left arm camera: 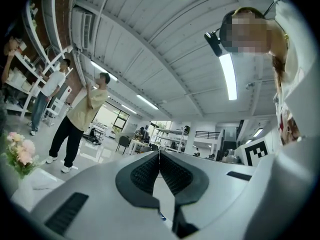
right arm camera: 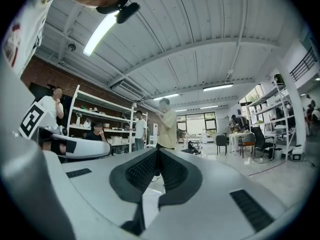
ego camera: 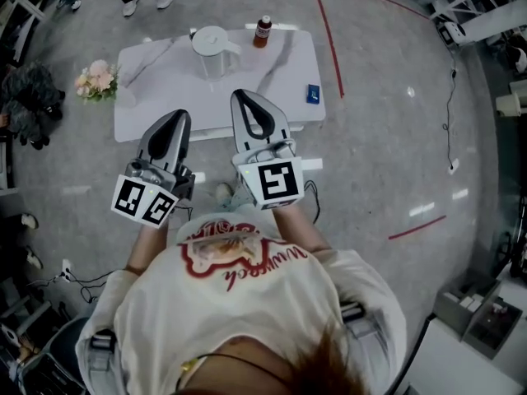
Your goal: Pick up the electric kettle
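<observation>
1. Grey jaws of the left gripper (ego camera: 179, 115) and right gripper (ego camera: 242, 97) are pressed together, holding nothing
2. Both hover over the table's (ego camera: 140, 126) near edge
3. Farther back, the kettle (ego camera: 212, 52) stands untouched on the table; the reach, grip and lift are all left to do

Head view evenly lit from above, somewhat dim; pale glare streaks seen on glossy floor (ego camera: 428, 208). Gripper views bent by strong fisheye, corners blacked out. Ceiling strip lights (left arm camera: 227, 76) blown out; far window (right arm camera: 195, 124) overexposed. Nearest foreground softly blurred.
</observation>
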{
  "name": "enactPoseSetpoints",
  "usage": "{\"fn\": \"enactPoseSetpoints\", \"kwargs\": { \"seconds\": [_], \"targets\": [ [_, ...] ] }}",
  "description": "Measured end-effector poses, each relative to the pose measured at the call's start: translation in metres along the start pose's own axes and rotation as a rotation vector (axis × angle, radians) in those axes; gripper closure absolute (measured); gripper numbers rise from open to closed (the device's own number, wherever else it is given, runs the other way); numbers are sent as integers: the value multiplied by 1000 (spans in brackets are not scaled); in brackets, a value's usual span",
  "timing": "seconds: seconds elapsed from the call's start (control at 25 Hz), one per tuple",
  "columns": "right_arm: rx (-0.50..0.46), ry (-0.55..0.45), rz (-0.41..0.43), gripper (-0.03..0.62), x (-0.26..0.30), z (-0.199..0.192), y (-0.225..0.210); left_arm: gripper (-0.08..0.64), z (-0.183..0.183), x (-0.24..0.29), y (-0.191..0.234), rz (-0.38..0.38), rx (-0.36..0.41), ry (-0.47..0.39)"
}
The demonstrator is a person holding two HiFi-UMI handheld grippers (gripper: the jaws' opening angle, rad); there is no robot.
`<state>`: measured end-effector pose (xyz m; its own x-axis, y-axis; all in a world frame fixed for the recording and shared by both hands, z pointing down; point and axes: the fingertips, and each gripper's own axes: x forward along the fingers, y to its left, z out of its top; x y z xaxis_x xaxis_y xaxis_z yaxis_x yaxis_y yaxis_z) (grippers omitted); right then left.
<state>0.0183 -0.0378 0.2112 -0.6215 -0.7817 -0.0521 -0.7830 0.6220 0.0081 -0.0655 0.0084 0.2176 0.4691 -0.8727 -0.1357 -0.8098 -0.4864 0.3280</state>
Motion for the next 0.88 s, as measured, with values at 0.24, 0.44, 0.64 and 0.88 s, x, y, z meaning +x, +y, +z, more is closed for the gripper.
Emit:
{"fn": "enactPoseSetpoints", "kwargs": {
  "seconds": [0.24, 0.44, 0.64, 0.88],
  "targets": [
    [16, 12, -9, 577, 32, -10, -35, 548, -4, 37, 29, 25, -6, 9],
    [10, 1, 38, 577, 88, -10, -66, 548, 2, 86, 58, 44, 8, -3],
    [7, -18, 91, 577, 149, 3, -95, 548, 24, 142, 86, 70, 43, -28],
    [14, -31, 148, 577, 198, 14, -121, 548, 44, 190, 107, 81, 68, -71]
  ]
}}
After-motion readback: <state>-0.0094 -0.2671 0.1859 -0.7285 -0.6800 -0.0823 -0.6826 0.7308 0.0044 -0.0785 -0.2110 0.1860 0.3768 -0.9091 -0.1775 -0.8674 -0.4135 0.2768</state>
